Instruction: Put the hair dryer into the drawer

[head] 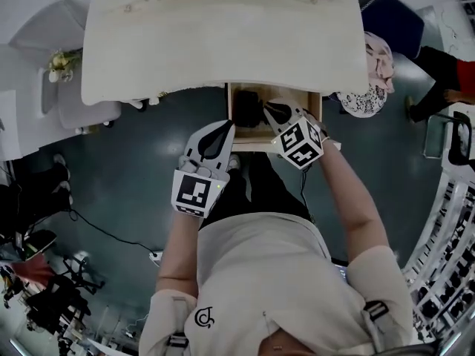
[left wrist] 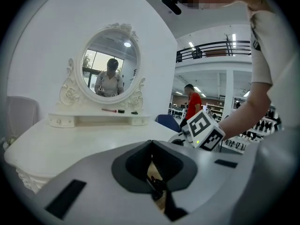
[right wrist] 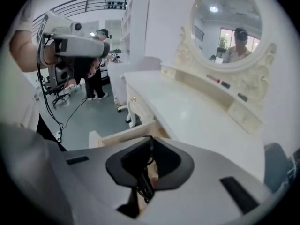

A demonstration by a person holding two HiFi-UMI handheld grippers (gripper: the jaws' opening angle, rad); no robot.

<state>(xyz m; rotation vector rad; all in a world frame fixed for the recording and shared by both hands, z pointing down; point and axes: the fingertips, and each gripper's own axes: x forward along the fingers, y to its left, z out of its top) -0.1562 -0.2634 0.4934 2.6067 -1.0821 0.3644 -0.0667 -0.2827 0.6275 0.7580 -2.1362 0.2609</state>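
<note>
The black hair dryer (head: 249,108) lies inside the open wooden drawer (head: 276,87) under the white dressing table (head: 223,43). My right gripper (head: 269,107) hangs just above the drawer with its jaws shut and nothing visibly clamped. A dark cord (right wrist: 143,184) shows below its fingertips in the right gripper view, over the drawer (right wrist: 124,136). My left gripper (head: 226,127) is in front of the drawer's left corner, jaws shut and empty. In the left gripper view its tips (left wrist: 151,143) meet, and the right gripper's marker cube (left wrist: 204,130) is ahead.
An oval mirror (left wrist: 111,62) stands at the back of the table top. A white chair (head: 82,102) is at the left, a blue chair (head: 393,21) and a pale bag (head: 371,80) at the right. A person in red (head: 445,80) stands further right. Cables cross the floor.
</note>
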